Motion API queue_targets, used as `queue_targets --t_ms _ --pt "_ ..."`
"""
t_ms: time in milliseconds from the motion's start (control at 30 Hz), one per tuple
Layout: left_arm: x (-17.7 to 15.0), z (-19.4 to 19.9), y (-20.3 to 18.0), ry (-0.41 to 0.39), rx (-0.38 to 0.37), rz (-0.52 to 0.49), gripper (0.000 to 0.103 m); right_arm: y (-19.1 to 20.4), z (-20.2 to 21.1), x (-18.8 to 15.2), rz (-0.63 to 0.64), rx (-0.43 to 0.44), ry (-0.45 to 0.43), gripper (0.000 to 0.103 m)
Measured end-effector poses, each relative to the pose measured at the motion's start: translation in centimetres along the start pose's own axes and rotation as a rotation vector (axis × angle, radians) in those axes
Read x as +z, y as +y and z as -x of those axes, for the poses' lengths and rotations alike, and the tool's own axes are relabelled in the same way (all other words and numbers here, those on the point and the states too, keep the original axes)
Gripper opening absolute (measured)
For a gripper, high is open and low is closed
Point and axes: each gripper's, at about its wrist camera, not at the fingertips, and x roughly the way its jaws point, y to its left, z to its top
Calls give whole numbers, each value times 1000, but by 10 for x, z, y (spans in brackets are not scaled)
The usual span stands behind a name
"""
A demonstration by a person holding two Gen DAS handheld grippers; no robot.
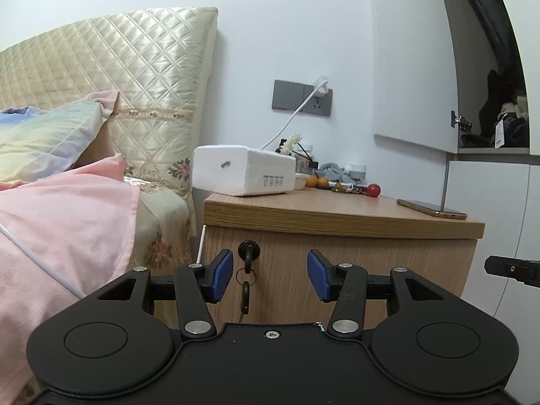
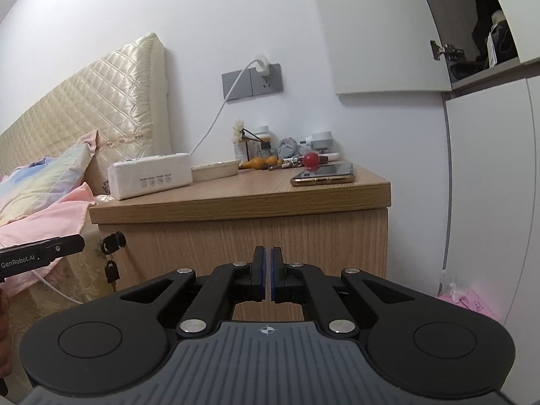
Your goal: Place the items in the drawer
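Drawer front (image 1: 337,263) is sitting shut under the nightstand top, key (image 1: 248,253) hanging at its ten o'clock corner. Left gripper (image 1: 270,278) is gaping wide and empty; right gripper (image 2: 267,275) is pinched closed, holding nothing.

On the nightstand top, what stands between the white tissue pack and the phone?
In the right wrist view, a shallow cream tray lies beside the tissue pack; then small orange fruits and a red ball, just behind the phone.

The drawer front (image 1: 337,263) runs behind the left claw's (image 1: 270,278) body, its lower part hidden. Small clutter (image 2: 290,158) at the table's (image 2: 236,199) back is too tiny to name — the cupboard's (image 2: 486,40) dark contents likewise.
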Motion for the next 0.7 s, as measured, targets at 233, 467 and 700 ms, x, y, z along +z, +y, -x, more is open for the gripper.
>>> queue_targets --t_ms 233,467,700 --pt "-1 18 -7 -29 -4 -15 48 7 17 -1 31 3 -47 3" --pt "6 33 3 -40 21 7 48 3 24 0 12 10 -39 28" --pt "9 43 5 -36 18 4 49 5 38 0 0 26 -97 63"
